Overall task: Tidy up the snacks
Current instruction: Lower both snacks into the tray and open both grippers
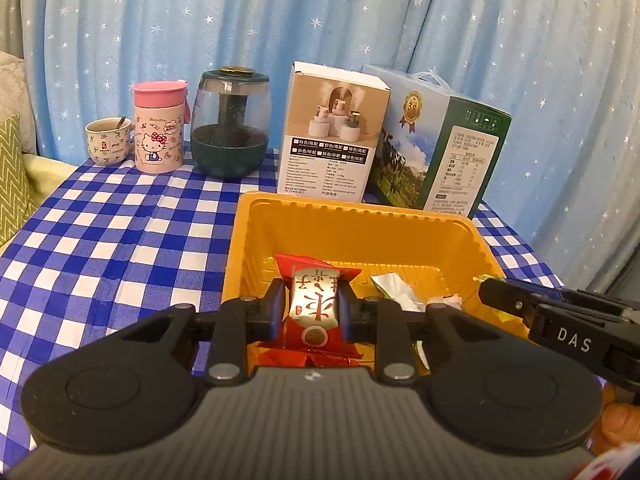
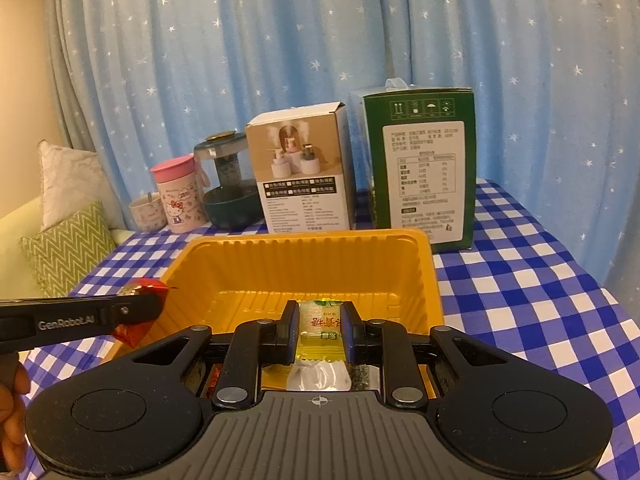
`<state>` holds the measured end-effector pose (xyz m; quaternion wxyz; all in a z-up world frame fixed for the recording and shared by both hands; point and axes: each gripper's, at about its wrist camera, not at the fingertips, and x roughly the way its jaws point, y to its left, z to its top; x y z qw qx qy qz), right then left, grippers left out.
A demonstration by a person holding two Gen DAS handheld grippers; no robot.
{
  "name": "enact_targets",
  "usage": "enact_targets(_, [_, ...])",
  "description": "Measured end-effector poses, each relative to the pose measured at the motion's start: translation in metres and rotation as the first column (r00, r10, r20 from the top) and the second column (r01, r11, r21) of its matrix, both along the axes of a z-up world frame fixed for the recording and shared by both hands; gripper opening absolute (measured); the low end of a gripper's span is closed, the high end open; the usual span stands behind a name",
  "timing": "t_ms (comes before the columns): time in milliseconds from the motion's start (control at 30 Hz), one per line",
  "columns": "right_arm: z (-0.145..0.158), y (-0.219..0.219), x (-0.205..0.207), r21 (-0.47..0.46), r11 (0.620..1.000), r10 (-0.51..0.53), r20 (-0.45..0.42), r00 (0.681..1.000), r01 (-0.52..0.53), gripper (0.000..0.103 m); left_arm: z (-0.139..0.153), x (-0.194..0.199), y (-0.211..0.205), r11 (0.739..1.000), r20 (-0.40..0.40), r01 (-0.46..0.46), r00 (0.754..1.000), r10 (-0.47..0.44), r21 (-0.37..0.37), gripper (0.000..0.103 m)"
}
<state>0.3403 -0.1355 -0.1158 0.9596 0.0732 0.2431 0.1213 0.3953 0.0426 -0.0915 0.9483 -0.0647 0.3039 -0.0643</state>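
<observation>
Two tools: "DAS" [image 1: 490,290], "GenRobot.AI" [image 2: 154,304].

Left gripper [image 1: 313,307] is level and pointing forward, fingers [image 1: 275,309] pinched tight on a load. Right gripper [image 2: 319,327] sits alongside, just to its right, fingers [image 2: 289,326] likewise clamped, angled in toward the left one.

My left gripper [image 1: 314,306] is matte black with blue pads and silver screws. My right gripper [image 2: 319,326] matches; side lettering reads "DAS" and "GenRobot.AI".
</observation>
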Motion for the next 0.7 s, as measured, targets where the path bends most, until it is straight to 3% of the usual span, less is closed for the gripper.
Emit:
enact_targets(367, [-0.0012, 0.0024, 0.003, 0.001, 1.0, 0.004, 0.0, 1.0, -0.004, 0.022, -0.0031, 0.0065, -0.0015, 1.0, 0.008, -0.006, 1.0, 0.006, 0.013, 0.024])
enact_targets(467, [-0.0012, 0.0029, 0.0022, 0.0, 1.0, 0.004, -0.001, 1.0, -0.004, 0.022, -0.0027, 0.0069, 0.0013, 1.0, 0.025, -0.015, 1.0, 0.014, 0.009, 0.044])
enact_targets(700, [-0.0012, 0.0005, 0.0031, 0.016, 1.0, -0.002, -0.005, 1.0, 0.002, 0.022, -0.0006, 0.0055, 0.0059, 0.999, 0.029, -0.043, 0.999, 0.042, 0.033, 0.045])
